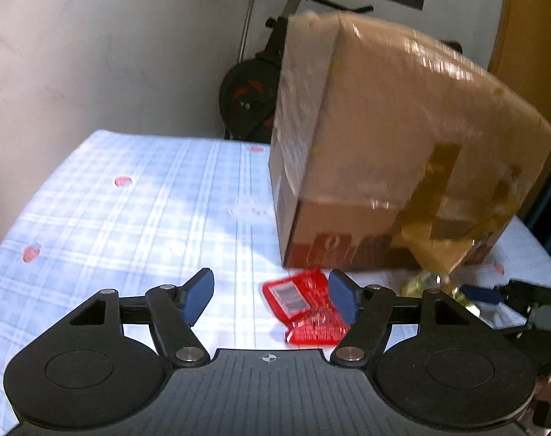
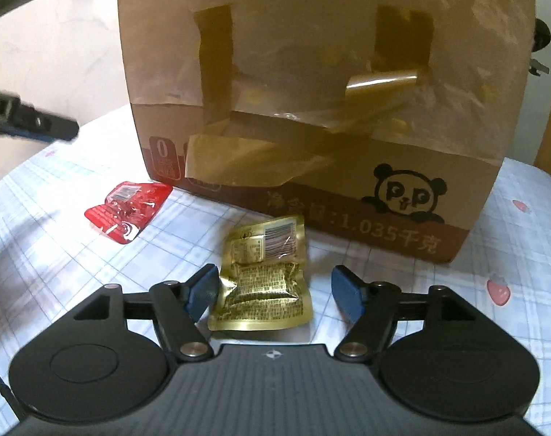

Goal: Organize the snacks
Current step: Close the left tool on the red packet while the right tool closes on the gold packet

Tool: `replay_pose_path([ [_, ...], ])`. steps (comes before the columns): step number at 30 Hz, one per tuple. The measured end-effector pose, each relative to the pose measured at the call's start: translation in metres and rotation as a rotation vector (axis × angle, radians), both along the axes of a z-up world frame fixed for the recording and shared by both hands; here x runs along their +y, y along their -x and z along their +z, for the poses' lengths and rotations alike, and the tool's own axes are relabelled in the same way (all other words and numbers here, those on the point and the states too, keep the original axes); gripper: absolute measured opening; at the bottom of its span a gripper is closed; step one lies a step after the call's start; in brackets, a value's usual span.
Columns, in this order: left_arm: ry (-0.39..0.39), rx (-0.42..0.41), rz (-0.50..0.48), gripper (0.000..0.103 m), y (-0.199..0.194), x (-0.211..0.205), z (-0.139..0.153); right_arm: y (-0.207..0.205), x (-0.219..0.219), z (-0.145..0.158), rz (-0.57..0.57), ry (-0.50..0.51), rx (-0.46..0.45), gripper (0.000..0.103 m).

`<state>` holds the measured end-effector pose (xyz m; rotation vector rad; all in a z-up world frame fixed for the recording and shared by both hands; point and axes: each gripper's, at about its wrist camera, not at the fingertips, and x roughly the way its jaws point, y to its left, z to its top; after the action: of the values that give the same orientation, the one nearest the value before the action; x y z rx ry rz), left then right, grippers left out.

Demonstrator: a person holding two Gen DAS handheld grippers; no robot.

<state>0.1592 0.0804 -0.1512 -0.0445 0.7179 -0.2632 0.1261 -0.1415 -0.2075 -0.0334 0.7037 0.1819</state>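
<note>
We judge the task barely begun: both claws, left claw (image 1: 271, 299) and right claw (image 2: 273, 290), stand apart and empty. The red packet (image 2: 128, 210) and gold packet (image 2: 264, 276) lie loose on the worktop (image 2: 50, 254) before the cardboard box (image 2: 312, 91).

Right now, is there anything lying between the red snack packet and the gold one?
No, only bare checked tablecloth separates the red packet from the gold packet. The right wrist view shows this best, with the cardboard box standing behind both.

The cardboard box (image 2: 312, 109) walls off the far side (tall, taped); bare tablecloth (image 1: 130, 218) lies open leftward.
</note>
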Motion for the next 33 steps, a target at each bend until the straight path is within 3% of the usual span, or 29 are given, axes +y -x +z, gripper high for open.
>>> replay_pose_path([
  [4,-0.023,0.030,-0.027,0.072,0.000,-0.012,-0.015,0.004,-0.001,0.002,0.002,-0.017,-0.022,0.054],
  [8,-0.048,0.049,-0.045,0.072,0.000,-0.024,-0.030,0.006,-0.005,0.003,0.001,-0.047,-0.028,0.052],
  [10,-0.054,0.056,-0.044,0.072,-0.001,-0.028,-0.035,0.007,-0.008,0.003,-0.011,-0.058,-0.029,0.042],
  [23,-0.056,0.064,0.029,0.071,-0.021,-0.040,-0.053,0.009,-0.008,0.004,-0.010,-0.062,-0.031,0.042],
  [24,-0.065,0.059,0.031,0.069,-0.022,-0.042,-0.054,0.009,-0.008,0.004,-0.010,-0.063,-0.031,0.042],
  [26,-0.054,0.041,0.026,0.047,-0.020,-0.041,-0.053,0.009,-0.008,0.004,-0.011,-0.065,-0.030,0.042],
  [33,-0.025,0.018,-0.015,0.045,0.003,-0.050,-0.054,0.009,-0.009,0.004,-0.010,-0.074,-0.029,0.042],
])
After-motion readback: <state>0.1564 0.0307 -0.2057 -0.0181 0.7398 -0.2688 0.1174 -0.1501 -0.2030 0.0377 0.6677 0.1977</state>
